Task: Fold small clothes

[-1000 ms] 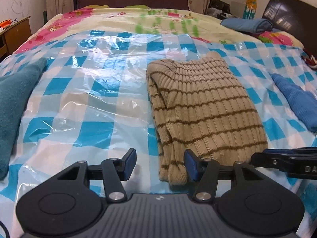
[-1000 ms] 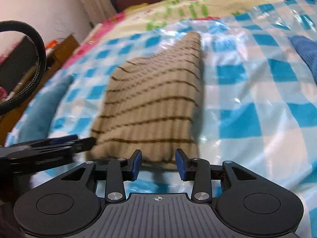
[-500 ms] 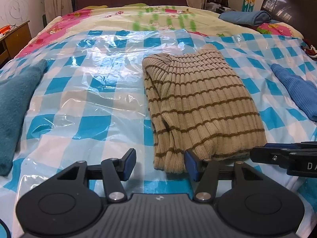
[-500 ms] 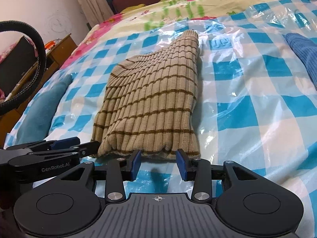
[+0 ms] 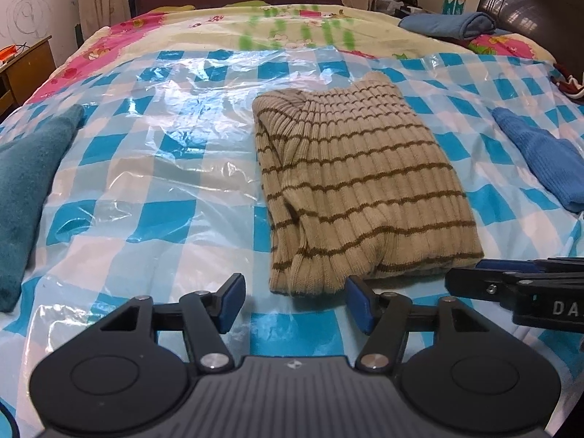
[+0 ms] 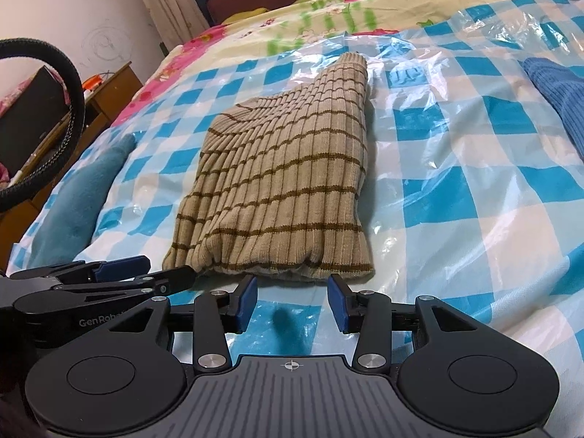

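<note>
Sweater folded at centre of plastic sheet on bed. Towel far left, cloth far right. Both grippers just before sweater's near edge: left gripper, right gripper.

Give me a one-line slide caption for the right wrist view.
Folded striped sweater lies on the checkered plastic sheet; the opening, empty right gripper sits just short of its near edge.

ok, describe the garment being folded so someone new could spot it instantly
On the bed, find the blue-and-white checked plastic sheet. Near its middle, just ahead of both grippers, lies a folded ribbed knit sweater. It is the only beige piece with thin brown stripes; the teal cloth to its left and the blue knit to its right are plain.
</note>
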Demonstrator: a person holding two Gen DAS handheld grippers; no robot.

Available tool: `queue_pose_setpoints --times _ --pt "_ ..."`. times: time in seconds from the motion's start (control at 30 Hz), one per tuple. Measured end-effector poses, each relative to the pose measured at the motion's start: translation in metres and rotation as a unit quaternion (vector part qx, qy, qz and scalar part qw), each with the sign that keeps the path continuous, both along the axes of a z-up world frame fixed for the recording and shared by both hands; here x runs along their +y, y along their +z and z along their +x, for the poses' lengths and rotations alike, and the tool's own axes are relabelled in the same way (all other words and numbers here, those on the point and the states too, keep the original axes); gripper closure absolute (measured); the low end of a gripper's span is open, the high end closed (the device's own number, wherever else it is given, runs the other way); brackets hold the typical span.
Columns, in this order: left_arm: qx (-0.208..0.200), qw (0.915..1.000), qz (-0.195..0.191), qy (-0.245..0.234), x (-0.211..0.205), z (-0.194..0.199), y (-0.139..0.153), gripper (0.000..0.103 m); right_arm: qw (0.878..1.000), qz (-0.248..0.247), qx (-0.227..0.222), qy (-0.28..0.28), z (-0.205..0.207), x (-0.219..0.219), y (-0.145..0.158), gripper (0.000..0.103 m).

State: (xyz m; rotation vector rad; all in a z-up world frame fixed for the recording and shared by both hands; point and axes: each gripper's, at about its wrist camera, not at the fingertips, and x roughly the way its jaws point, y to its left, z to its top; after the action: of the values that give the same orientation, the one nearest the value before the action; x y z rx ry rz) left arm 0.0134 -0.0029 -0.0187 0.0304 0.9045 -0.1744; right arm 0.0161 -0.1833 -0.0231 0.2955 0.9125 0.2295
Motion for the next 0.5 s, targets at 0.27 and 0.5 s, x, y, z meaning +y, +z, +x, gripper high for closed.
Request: queue_pose_setpoints --times 0.27,0.5 --pt "0.015 0.9998 0.005 0.008 0.002 0.001 -0.007 0.038 1.0 0.002 0.001 -0.011 -0.001 -0.004 -0.004 0.061" --pt "0.015 0.9998 -0.006 0.009 0.002 -0.002 -0.005 0.038 1.0 -0.002 -0.002 -0.028 -0.001 -0.011 -0.006 0.061"
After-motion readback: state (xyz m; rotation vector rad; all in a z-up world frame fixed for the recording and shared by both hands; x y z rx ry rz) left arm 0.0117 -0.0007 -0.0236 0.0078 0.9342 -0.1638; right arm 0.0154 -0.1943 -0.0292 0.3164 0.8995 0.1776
